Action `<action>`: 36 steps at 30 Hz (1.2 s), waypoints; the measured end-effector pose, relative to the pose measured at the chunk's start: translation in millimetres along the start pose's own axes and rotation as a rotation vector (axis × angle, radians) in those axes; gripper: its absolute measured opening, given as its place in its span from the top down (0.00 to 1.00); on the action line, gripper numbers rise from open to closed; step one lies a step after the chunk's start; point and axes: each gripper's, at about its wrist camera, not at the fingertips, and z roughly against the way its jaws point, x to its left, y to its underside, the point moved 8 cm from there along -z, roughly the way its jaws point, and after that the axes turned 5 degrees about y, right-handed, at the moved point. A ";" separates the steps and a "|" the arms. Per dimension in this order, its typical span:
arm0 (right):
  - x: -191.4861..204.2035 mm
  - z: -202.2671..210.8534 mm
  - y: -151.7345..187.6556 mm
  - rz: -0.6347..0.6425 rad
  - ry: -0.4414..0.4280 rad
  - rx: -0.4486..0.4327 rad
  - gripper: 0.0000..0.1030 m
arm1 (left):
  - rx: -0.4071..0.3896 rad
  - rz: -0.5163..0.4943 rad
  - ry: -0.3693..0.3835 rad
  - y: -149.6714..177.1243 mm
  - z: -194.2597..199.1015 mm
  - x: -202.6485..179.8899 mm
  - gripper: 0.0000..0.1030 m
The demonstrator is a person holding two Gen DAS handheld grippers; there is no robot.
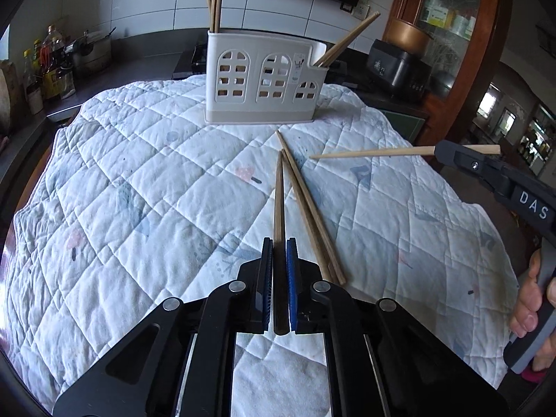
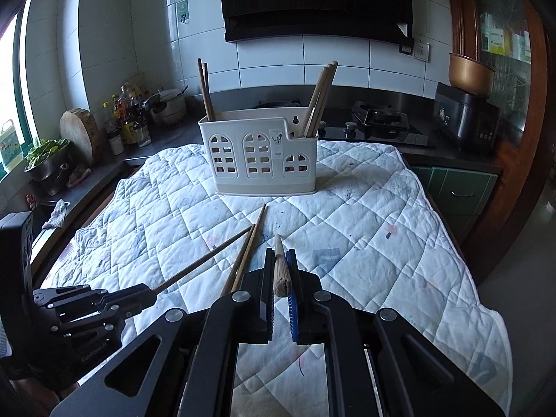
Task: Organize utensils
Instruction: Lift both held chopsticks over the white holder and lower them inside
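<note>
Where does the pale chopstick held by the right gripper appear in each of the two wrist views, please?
Left wrist view: the pale chopstick lies crosswise at right of centre, clamped in the right gripper at the right edge.
Right wrist view: the same chopstick stands at bottom centre, pointing away between the right gripper's closed jaws.
Shared landmark: the white utensil holder on the quilted cloth, beyond the chopstick.

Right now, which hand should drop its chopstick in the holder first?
Probably the left gripper: its dark chopstick already points at the white holder; the right gripper holds its light chopstick crosswise.
</note>
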 end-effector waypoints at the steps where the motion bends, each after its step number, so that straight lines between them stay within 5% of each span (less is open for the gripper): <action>1: -0.4 1.2 -2.0 -0.001 -0.004 -0.003 0.94 | -0.005 -0.002 0.014 -3.8 2.5 -0.4 0.94; 17: 7.0 4.6 -9.1 0.020 -0.006 -0.022 0.94 | 0.012 0.030 0.120 1.4 10.6 6.6 0.94; 36: 22.8 18.7 -60.5 0.071 -0.115 -0.049 0.94 | -0.143 -0.032 0.116 -55.9 46.5 9.0 0.94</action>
